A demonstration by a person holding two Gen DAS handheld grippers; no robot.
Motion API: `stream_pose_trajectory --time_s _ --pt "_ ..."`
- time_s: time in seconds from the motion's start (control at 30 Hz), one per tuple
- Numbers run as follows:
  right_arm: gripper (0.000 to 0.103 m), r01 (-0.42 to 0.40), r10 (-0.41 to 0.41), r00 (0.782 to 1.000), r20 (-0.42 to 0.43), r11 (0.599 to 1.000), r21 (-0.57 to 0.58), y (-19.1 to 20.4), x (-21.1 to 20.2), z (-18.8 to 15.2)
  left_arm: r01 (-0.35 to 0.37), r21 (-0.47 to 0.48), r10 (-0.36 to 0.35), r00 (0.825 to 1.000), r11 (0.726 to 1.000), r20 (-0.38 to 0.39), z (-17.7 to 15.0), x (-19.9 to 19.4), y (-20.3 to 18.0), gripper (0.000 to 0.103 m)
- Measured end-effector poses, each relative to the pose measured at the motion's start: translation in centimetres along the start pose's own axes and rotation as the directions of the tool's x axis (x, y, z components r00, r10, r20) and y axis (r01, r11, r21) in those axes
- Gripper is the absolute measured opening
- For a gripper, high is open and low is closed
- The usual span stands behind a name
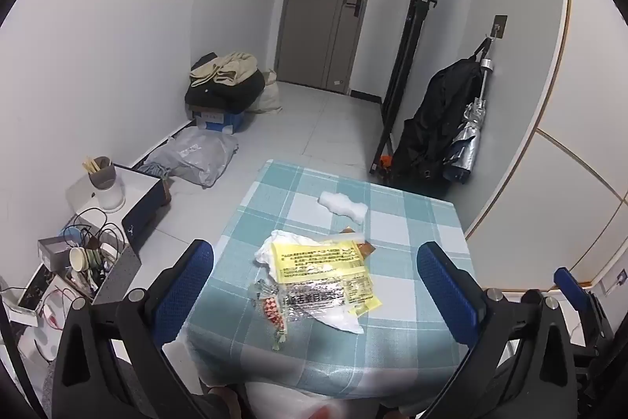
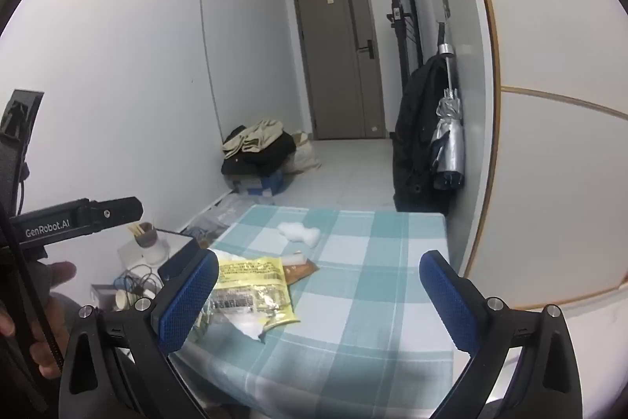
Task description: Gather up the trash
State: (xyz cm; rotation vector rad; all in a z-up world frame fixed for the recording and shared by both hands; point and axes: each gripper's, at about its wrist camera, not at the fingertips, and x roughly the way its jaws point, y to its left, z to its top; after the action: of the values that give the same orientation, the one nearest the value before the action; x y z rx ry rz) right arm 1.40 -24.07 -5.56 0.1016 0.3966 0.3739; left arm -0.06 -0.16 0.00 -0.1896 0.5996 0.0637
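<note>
The left claw hangs over the near half of the tabletop, its blue pads spread wide with nothing between them, and the right claw is just as wide apart and just as empty. The trash lies in a loose heap near the middle of the checked teal-and-white cloth: a yellow printed packet on top, crumpled white tissue poking out at its far left corner and again under its near edge, a clear crinkled wrapper overlapping the packet, and a small red-and-white candy wrapper at the near left. A brown wrapper sticks out from under the packet's far side. Apart from the heap, farther back on the cloth, sits a fluffy white wad. In the right wrist view the left pad covers the heap's left part. Left of the tabletop stands a low white box carrying a cup of chopsticks, with a tangle of cables and a paper cup in front of it. On the floor lie a grey plastic bag and a pile of clothes on a blue box. A black jacket and a silver umbrella hang on the right wall, and a grey door closes the far end.
</note>
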Motion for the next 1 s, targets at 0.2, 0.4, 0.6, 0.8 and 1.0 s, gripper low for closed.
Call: stream_pose_trajectory --time_s 0.2,0.4,0.6,0.8,1.0 --pt "0.103 0.004 -0.004 1.000 0.004 1.000 -0.005 0.6 -0.2 0.4 0.022 0.003 -0.022 1.000 1.000 -0.015 -0.3 0.1 -0.1 0.102" --pt "0.103 0.005 -0.004 1.000 0.014 1.000 -0.014 -0.1 -0.6 0.6 0.026 -0.009 -0.026 0.999 1.000 -0.018 0.2 0.3 0.1 0.102" --pt "0.103 0.005 -0.005 1.000 0.022 1.000 -0.002 -0.4 -0.7 0.7 0.019 -0.004 -0.019 1.000 1.000 -0.013 0.4 0.3 0.2 0.102" --pt "0.103 -0.001 0.001 1.000 0.030 1.000 0.003 -0.6 -0.9 0.8 0.012 -0.026 -0.012 1.000 1.000 -0.027 -0.1 0.8 0.5 0.102" --pt "0.103 0.002 -0.003 1.000 0.024 1.000 0.026 -1.2 -0.8 0.9 0.014 -0.023 -0.015 1.000 1.000 -0.027 0.0 0.7 0.5 0.102"
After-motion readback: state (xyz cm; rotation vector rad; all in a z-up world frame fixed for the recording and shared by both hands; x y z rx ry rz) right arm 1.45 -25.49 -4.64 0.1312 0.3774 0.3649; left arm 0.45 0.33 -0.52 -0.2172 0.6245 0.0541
